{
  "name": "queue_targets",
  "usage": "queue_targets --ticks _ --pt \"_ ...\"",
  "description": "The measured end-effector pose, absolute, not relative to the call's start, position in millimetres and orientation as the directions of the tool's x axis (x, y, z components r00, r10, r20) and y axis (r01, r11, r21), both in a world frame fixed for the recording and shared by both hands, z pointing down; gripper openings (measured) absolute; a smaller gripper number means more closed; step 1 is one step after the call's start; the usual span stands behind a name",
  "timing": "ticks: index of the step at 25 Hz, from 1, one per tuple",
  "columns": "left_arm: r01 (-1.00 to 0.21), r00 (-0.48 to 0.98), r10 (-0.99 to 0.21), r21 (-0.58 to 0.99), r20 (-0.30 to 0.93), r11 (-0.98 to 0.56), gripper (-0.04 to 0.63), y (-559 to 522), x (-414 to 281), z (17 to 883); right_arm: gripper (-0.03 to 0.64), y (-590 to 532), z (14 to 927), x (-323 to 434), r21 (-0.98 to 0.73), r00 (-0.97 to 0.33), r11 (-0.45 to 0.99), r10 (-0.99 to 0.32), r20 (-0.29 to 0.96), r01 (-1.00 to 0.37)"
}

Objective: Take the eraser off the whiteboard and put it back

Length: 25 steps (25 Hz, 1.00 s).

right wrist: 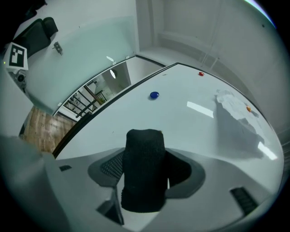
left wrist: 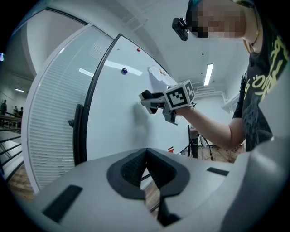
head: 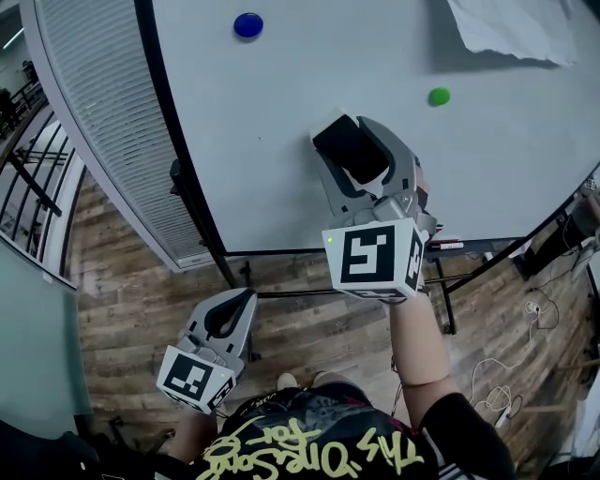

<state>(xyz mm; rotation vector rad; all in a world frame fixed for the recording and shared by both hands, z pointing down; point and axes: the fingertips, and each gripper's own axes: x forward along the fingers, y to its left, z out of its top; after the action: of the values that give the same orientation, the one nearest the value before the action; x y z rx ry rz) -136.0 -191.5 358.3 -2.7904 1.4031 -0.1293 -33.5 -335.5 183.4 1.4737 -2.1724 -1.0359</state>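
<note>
Clamped eraser in right hand-held gripper near whiteboard, likely for replacing; held left hand-held gripper low, closed, empty.

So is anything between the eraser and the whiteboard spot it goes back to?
Nothing visible. The right claw is shut on the eraser and faces a bare patch of whiteboard. The blue magnet, green magnet and paper sheet sit off to the sides.
</note>
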Motion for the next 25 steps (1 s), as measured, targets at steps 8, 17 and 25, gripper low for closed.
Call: queue_targets --ticks 8,17,25 --pt "-0.803 0.592 -0.804 -0.037 0.057 -0.595 0.008 -189 -137 359 0.261 -345 192 -36 0.736 -0.407 0.207 -0.908 -0.102 -0.645" --pt "-0.810 0.583 -0.810 -0.030 0.063 -0.585 0.008 -191 -142 361 0.261 -354 195 -35 0.746 -0.388 0.191 -0.916 -0.097 -0.638" --pt "-0.810 0.582 -0.811 -0.035 0.062 -0.585 0.008 -195 -146 361 0.261 -363 198 -33 0.733 -0.380 0.196 -0.920 -0.093 -0.651"
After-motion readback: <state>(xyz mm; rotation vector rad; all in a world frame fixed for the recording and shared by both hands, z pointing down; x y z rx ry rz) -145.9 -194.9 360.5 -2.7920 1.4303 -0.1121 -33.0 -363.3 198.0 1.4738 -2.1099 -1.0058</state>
